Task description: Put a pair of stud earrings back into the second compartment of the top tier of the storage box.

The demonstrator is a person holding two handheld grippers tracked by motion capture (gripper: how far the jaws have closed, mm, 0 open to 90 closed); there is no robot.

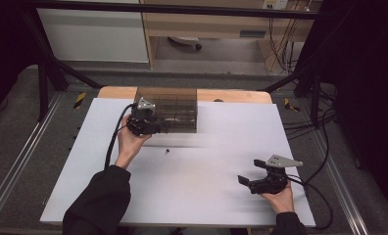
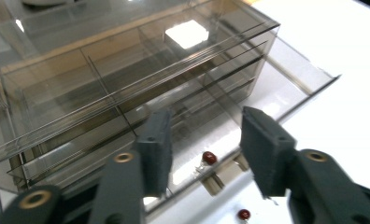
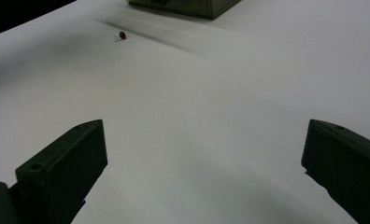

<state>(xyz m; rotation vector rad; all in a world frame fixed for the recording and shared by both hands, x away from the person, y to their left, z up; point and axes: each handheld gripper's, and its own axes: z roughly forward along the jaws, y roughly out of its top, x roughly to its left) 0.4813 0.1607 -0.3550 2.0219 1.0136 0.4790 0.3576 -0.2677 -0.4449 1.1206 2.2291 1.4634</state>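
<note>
Jaws of both grippers stand open, left gripper (image 2: 204, 156) over the pulled-out drawer's (image 2: 293, 91) front edge.

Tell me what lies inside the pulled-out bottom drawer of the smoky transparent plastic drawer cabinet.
In the open bottom drawer of the cabinet lies one small dark red bead-like part, near the drawer's front wall. The left gripper, jaws open, covers part of the drawer floor, so anything beneath them stays unseen.
</note>
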